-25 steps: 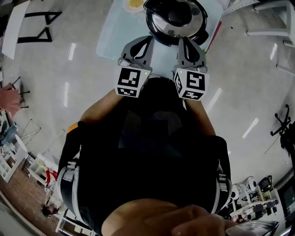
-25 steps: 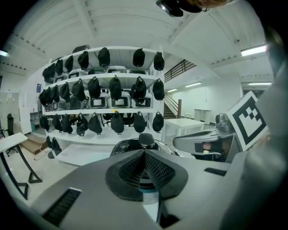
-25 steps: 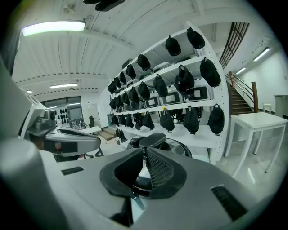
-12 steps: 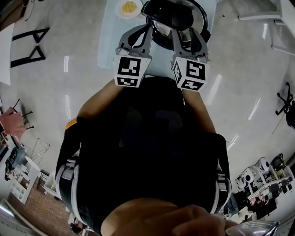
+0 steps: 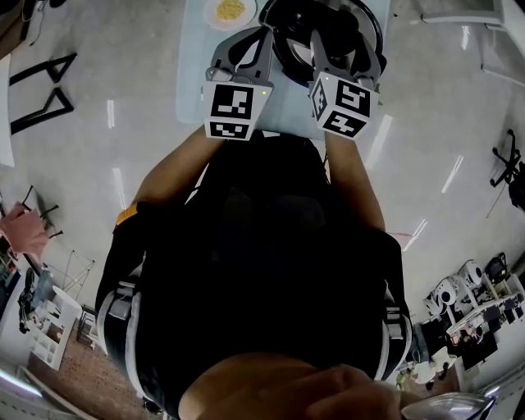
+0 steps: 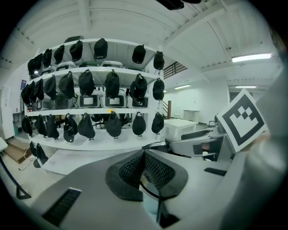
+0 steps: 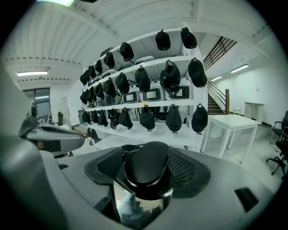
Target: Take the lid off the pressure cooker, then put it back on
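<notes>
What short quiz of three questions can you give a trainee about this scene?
1. True or false: the jaws of the left tool stand wide apart.
2. What stands between the jaws of the right tool? A) a yellow sponge B) the round black knob of the shiny steel cooker lid C) nothing
3. Fill in: in the head view, the small white plate of yellow food lies to the ___ of that lid.
Key: 1 false, they are together. 2 B; those jaws have just been opening. 3 left.
</notes>
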